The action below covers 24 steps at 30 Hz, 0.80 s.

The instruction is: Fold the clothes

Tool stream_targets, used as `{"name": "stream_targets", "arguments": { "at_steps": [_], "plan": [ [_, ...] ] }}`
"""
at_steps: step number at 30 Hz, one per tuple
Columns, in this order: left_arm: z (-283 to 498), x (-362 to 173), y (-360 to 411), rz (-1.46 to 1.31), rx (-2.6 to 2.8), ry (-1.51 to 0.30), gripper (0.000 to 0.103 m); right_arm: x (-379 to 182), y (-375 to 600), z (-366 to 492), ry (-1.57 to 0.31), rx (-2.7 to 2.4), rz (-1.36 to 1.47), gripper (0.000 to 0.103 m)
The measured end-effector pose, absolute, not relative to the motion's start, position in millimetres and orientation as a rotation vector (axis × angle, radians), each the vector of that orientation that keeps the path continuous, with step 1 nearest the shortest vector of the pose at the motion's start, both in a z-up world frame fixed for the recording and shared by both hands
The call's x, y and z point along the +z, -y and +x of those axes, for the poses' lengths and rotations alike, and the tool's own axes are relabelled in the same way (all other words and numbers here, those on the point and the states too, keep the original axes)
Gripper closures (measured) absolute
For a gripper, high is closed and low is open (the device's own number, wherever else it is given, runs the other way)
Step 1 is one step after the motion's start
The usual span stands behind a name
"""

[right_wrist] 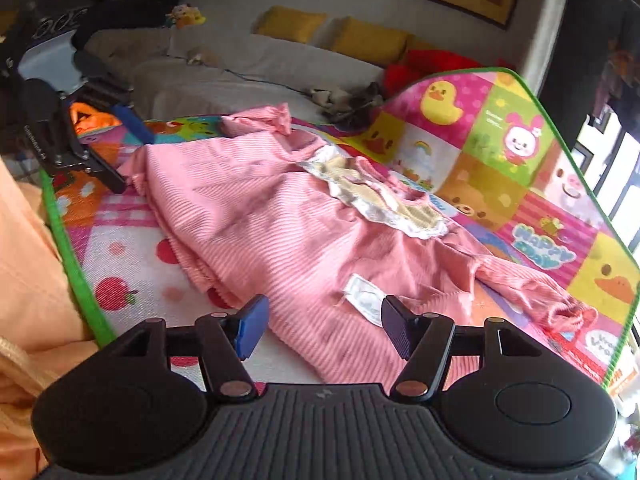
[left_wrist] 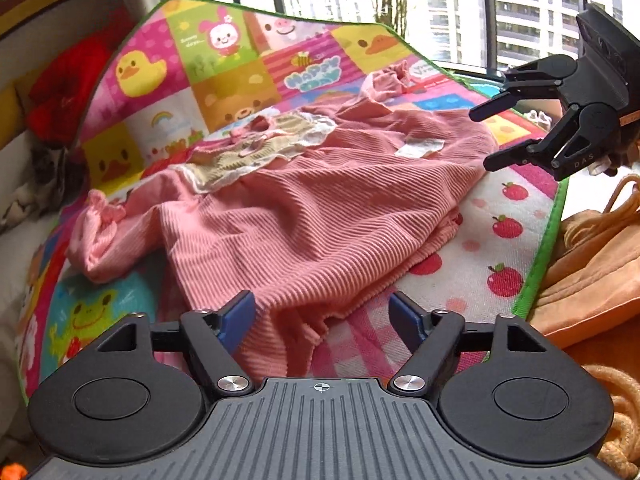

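1. Looking along the left gripper point(left_wrist: 322, 314) in the left wrist view, its blue-padded fingers point(left_wrist: 240, 312) stand spread wide with nothing clamped between them; the hem of the pink ribbed garment point(left_wrist: 304, 216) lies just under and ahead of them.
2. That garment is spread, still rumpled, on the cartoon play mat point(left_wrist: 508, 248), neck trim toward the far side, one sleeve point(left_wrist: 100, 232) bunched at the left edge of the view.
3. The right gripper point(left_wrist: 490, 136) hovers at the right above the garment's side, fingers parted and empty.
4. An orange cloth point(left_wrist: 592, 280) sits off the mat's green edge, apart from the garment.
5. Turning to the right wrist view, the right gripper's point(right_wrist: 320, 330) fingers point(right_wrist: 252, 332) are released; they straddle the garment's near edge beside a white care label point(right_wrist: 366, 298), but no pad presses on cloth.
6. The left gripper point(right_wrist: 122, 152) shows at the far left, at the garment's corner, also unclenched.
7. The other sleeve point(right_wrist: 560, 300) trails toward the right of the mat.
8. My reading: this is the laying-out stage; no fold has been made, and both tools are between grasps.
9. The next move probably calls for each gripper to settle on a matching hem or side corner, pinch through both layers, and tension the fabric flat before turning a side inward.
10. Ribbed knit stretches and sags, so an uneven pinch could skew the fold.
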State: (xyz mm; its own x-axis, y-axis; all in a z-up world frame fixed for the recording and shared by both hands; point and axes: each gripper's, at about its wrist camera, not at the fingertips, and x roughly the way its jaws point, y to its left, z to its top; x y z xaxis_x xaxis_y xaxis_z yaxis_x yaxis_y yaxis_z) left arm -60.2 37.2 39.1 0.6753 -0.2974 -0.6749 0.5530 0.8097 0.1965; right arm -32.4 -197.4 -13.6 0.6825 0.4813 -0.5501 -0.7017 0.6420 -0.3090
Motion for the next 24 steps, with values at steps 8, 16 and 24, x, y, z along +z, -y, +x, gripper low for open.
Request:
{"name": "stream_targets", "arguments": {
  "at_steps": [8,16,24],
  "plan": [
    [-34.3,25.1,-42.7,0.385,-0.419,-0.686,0.018,-0.4,177.5,-5.6,-0.464,0.751,-0.388,0.096],
    [-29.2,26.6,-26.9,0.413,-0.452,-0.646,0.031,53.1,207.2,-31.7,-0.343,0.827,-0.251,0.095],
    [-48.0,53.0,-67.4,0.297,-0.345,-0.601,0.096,30.8,247.1,-31.6,-0.41,0.58,-0.306,0.056]
  ]
}}
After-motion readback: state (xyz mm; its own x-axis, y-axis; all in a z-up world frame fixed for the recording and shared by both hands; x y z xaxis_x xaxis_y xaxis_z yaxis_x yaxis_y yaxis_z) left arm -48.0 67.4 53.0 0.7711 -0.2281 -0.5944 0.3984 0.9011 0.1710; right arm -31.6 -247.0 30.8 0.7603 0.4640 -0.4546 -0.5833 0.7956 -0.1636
